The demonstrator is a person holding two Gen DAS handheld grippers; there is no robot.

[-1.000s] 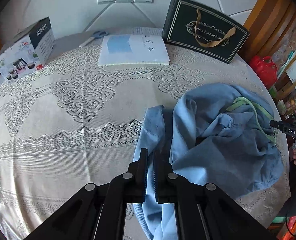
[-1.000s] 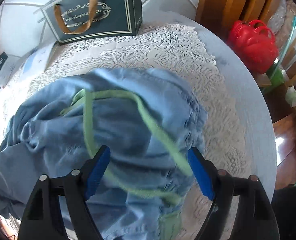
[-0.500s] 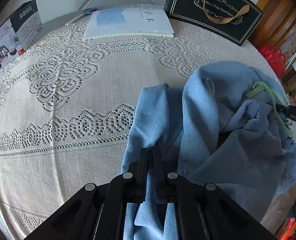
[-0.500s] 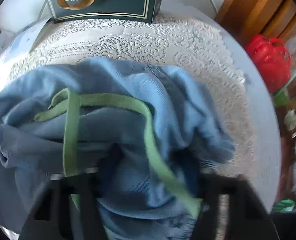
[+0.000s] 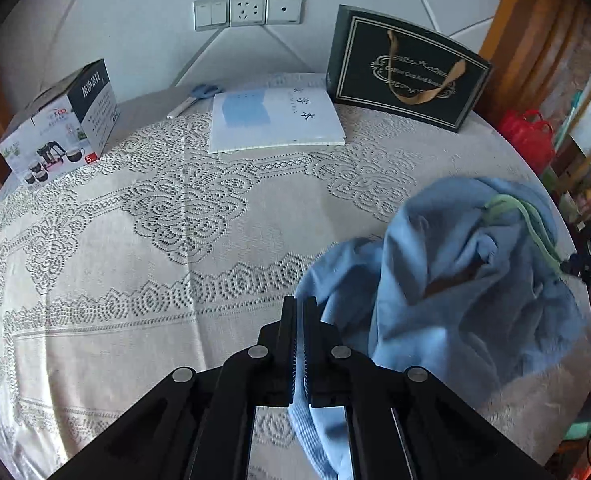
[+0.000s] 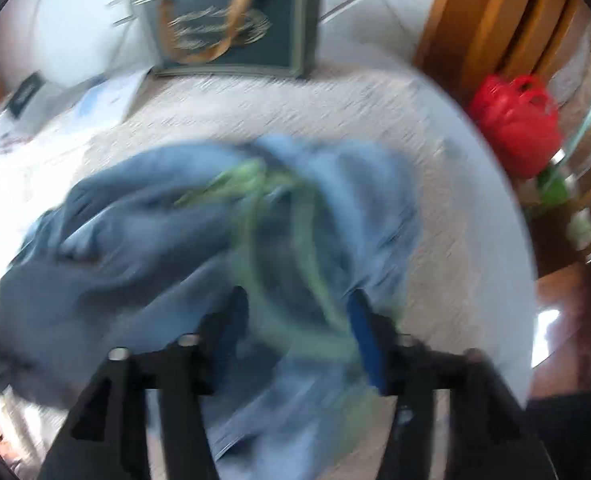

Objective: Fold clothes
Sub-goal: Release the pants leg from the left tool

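Observation:
A crumpled light-blue garment [image 5: 455,280] with a green drawstring [image 5: 535,232] lies at the right of the round table. My left gripper [image 5: 299,312] is shut, its jaws almost touching, at the garment's left edge; cloth hangs just right of and below the fingers, and I cannot tell whether any is pinched. In the blurred right wrist view the garment [image 6: 155,248] fills the middle. My right gripper [image 6: 299,312] has its jaws partly closed around a bunch of the blue cloth and the green drawstring [image 6: 255,220].
The table wears a white lace cloth [image 5: 155,240]. At the back stand a tea-set box [image 5: 59,124], a white booklet [image 5: 275,120], scissors [image 5: 199,92] and a dark gift bag [image 5: 407,80]. A red bag [image 5: 527,140] sits off the right edge.
The right jaws have narrowed from wide open onto the cloth and drawstring, and that view is now blurred by motion. The left gripper stayed shut and drew back, tugging the garment's edge.

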